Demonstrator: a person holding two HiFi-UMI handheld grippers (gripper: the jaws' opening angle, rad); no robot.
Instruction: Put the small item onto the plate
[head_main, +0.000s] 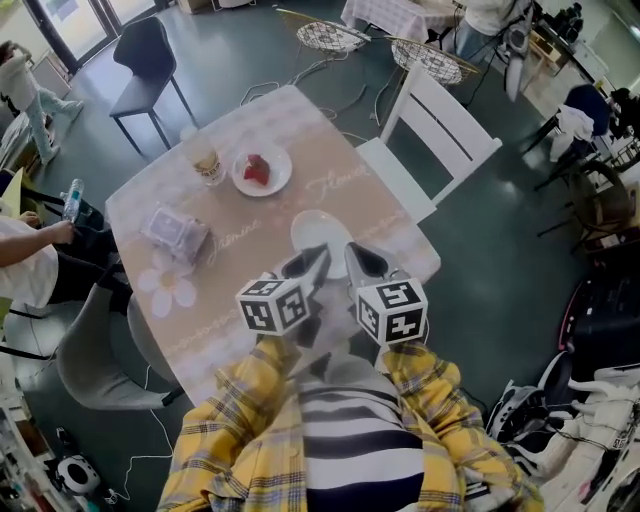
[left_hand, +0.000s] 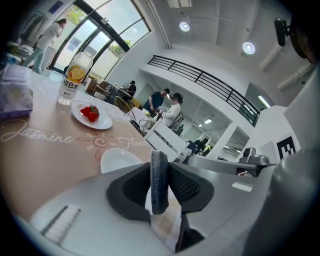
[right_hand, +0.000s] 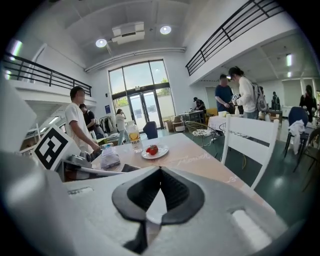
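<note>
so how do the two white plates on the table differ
The far plate holds a red item; the near plate is bare. The far plate sits right beside the bottle; the near plate lies apart from both, close to the near edge of the table. Both are white, round and flat on the table.

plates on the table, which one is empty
The near plate, lower in the head view, is bare white; the far plate beside the bottle holds a red item.
</note>
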